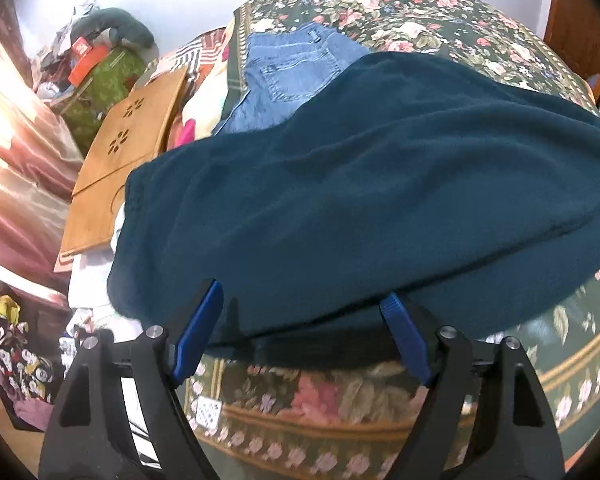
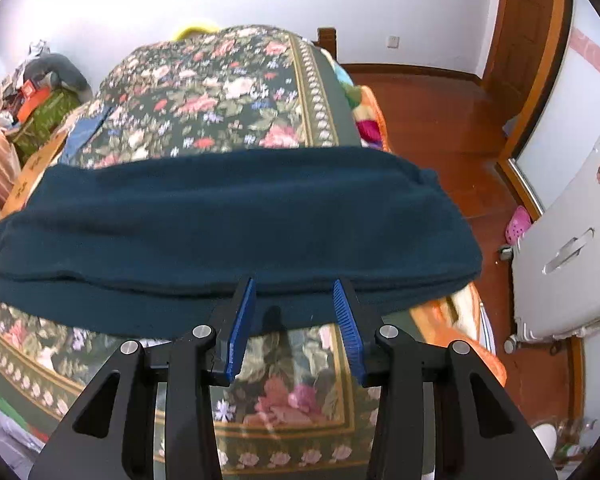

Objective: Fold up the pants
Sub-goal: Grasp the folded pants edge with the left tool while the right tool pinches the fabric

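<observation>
Dark teal pants (image 1: 360,184) lie folded in a wide band across a floral bedspread (image 1: 420,20). In the left wrist view my left gripper (image 1: 304,292) stands wide open over the near edge of the pants, its blue pads on either side of the cloth and not pressing on it. In the right wrist view the same pants (image 2: 228,216) stretch from left to right. My right gripper (image 2: 295,282) hovers at their near edge with its jaws partly apart and nothing clamped between them.
Blue jeans (image 1: 296,68) lie on the bed beyond the teal pants. A wooden board (image 1: 132,140) rests at the bed's left side, with clutter behind it. A white suitcase (image 2: 572,248), a pink shoe (image 2: 518,224) and wooden floor (image 2: 440,120) are to the right.
</observation>
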